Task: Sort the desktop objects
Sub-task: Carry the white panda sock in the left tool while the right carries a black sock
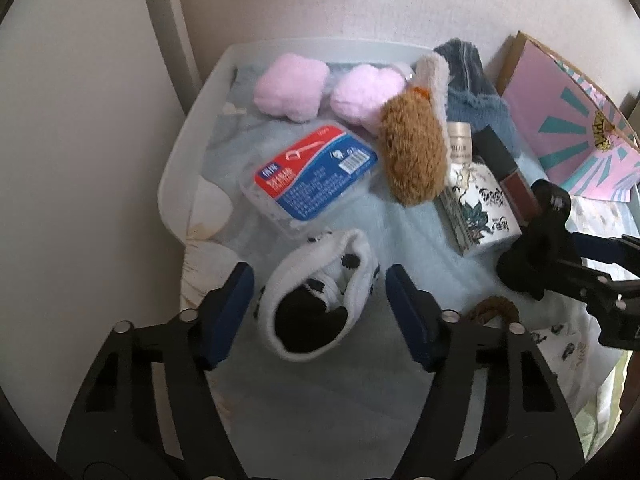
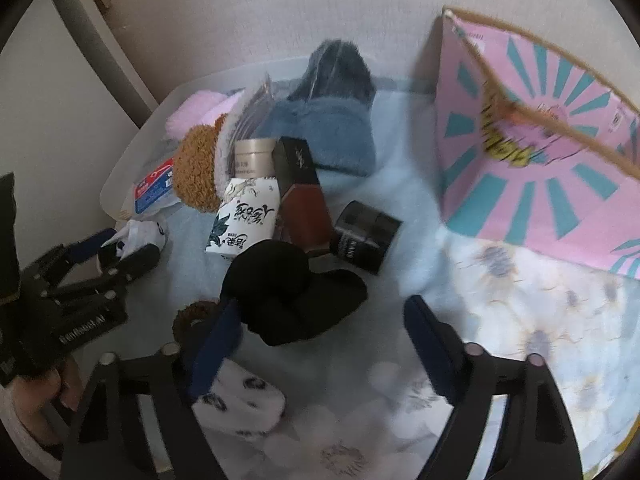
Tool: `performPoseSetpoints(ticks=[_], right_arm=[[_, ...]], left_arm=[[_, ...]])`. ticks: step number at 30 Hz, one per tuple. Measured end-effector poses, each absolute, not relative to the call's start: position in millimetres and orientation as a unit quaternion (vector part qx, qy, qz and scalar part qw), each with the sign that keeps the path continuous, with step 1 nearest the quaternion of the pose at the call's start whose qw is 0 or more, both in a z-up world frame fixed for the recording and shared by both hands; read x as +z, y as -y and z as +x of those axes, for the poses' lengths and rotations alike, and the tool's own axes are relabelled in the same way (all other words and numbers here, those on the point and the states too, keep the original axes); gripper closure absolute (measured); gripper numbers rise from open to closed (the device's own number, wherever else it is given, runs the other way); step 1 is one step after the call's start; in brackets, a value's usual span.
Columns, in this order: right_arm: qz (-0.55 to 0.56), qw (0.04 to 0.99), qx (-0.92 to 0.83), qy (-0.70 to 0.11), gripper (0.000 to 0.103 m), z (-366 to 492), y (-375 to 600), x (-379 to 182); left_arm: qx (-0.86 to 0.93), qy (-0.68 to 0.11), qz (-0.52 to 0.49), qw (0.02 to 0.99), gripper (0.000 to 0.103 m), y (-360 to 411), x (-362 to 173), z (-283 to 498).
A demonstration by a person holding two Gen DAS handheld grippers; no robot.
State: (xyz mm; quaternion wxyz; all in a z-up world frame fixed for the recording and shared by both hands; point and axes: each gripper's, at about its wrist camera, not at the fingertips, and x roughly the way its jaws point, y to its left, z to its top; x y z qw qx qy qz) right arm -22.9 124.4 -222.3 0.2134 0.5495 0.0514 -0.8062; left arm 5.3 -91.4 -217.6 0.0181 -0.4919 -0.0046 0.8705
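Observation:
My left gripper (image 1: 320,300) is open, its blue pads on either side of a rolled white sock with black spots (image 1: 316,300), not clamping it. That sock also shows in the right wrist view (image 2: 136,240). My right gripper (image 2: 320,320) is open around a bundled black sock (image 2: 292,296), whose left side touches the left pad. The black sock shows at the right in the left wrist view (image 1: 532,260). Both lie over a pale translucent bin (image 1: 192,128) lined with light blue cloth.
In the bin lie pink fluffy socks (image 1: 292,88), a blue-red floss-pick pack (image 1: 316,172), a brown fuzzy slipper (image 1: 412,152), a blue sock (image 2: 320,136), a patterned white box (image 2: 244,216), a dark lipstick box (image 2: 300,196) and a black jar (image 2: 368,236). A pink-teal carton (image 2: 532,148) stands right. A brown hair tie (image 2: 192,316) and a white spotted sock (image 2: 240,404) lie near.

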Motion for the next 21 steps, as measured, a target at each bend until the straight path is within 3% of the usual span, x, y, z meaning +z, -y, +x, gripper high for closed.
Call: performPoseSetpoints(ticks=[4,8,11,21], right_arm=[[0.55,0.223,-0.804,-0.039,0.045,-23.8,-122.2,-225.2],[0.551,0.235,-0.8,-0.038,0.074,-20.3,-120.9,-225.4],[0.549,0.243,-0.799,-0.036,0.087,-15.2,-122.2,-224.4],[0.531,0.26,-0.806,-0.04,0.091,-7.5,-147.9,-192.9]], left_arm=[[0.869,0.001,-0.493,0.023,0.054,90.6,-220.1,6.4],[0.871,0.008,-0.49,0.026,0.062,90.7,-219.2,8.8],[0.871,0.01,-0.491,0.029,0.066,88.2,-218.4,9.8],[0.869,0.021,-0.494,0.035,0.067,74.8,-181.6,18.9]])
